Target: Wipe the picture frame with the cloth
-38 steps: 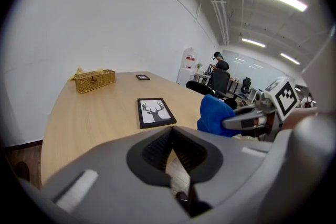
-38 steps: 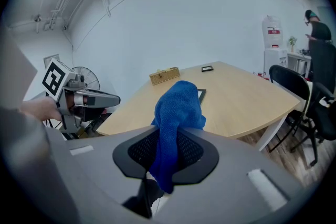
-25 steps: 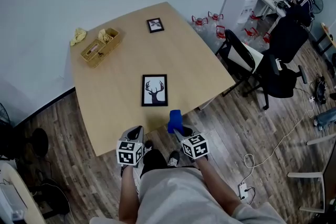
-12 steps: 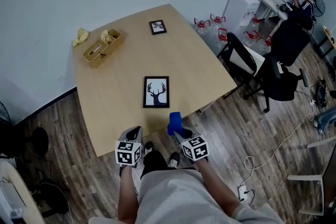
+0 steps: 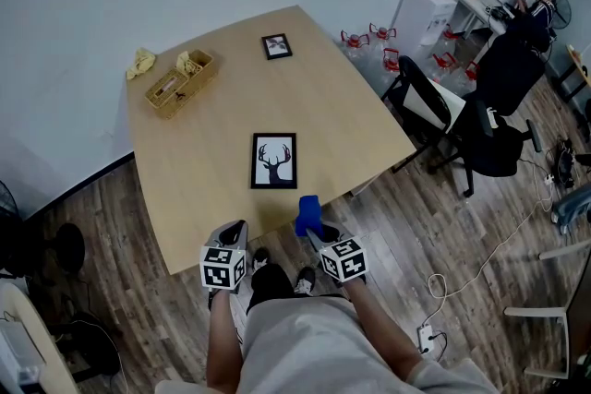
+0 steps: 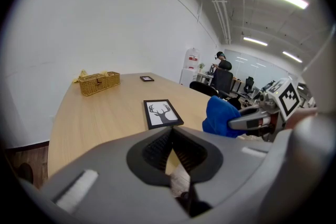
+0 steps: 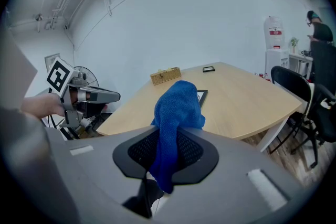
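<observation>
Over the last second almost nothing has moved: both grippers still hover at the near edge of the wooden surface [image 5: 185, 171], close to the person's body. The right gripper [image 5: 312, 232] keeps its jaws pinched on the blue cloth [image 5: 307, 211], while the left gripper [image 5: 237, 233] has its jaws pressed together on nothing. The picture frame [image 5: 273, 160], showing a deer, lies flat mid-surface, apart from the cloth, so wiping has seemingly not begun.
</observation>
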Tool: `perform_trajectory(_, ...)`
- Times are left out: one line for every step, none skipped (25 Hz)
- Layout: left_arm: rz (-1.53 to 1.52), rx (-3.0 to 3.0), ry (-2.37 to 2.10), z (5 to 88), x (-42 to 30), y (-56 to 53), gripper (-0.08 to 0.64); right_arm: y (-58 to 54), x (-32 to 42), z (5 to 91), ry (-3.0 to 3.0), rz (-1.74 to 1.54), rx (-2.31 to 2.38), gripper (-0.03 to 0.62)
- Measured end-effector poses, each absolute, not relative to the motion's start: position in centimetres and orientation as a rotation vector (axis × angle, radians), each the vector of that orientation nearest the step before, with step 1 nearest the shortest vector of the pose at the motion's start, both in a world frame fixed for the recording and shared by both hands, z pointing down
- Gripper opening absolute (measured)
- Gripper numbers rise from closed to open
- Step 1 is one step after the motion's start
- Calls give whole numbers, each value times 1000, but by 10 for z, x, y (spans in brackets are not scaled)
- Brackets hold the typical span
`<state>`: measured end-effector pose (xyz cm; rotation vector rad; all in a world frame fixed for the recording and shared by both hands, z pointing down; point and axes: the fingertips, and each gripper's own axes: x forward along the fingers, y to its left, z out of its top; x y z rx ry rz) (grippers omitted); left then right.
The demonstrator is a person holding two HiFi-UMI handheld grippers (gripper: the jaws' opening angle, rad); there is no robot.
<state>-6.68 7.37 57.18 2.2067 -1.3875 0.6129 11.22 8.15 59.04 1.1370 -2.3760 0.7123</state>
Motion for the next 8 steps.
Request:
perform_trajectory(613,2206,-1389,572,-67,74,52,82,113,591,-2375,712,1137,57)
perform_trajectory(613,2206,-1390,572,-67,74,52,82,113,591,-2374,712,1138,57)
perform_trajectory(612,2208,-1389,572,-67,74,52,82,113,591,-2374,713,1138,57)
perform_trajectory(612,2209,-1388,572,-66,75,52,83,114,591,-2373,713,1140,57)
perform_trajectory(611,2211,-1387,572,-65,75,52,83,116,591,-2372,712,1142,57)
perform_trajectory(610,2213,-1386,572,-64,74,52,82,117,591,-2372,710,1144,57)
perform_trajectory(608,2216,-1385,572,-63,74,52,82,118,590,-2372,708,1146,57)
perform_trajectory(606,2218,-1385,571,-62,73,52,82,120,590,-2372,705,1148,57)
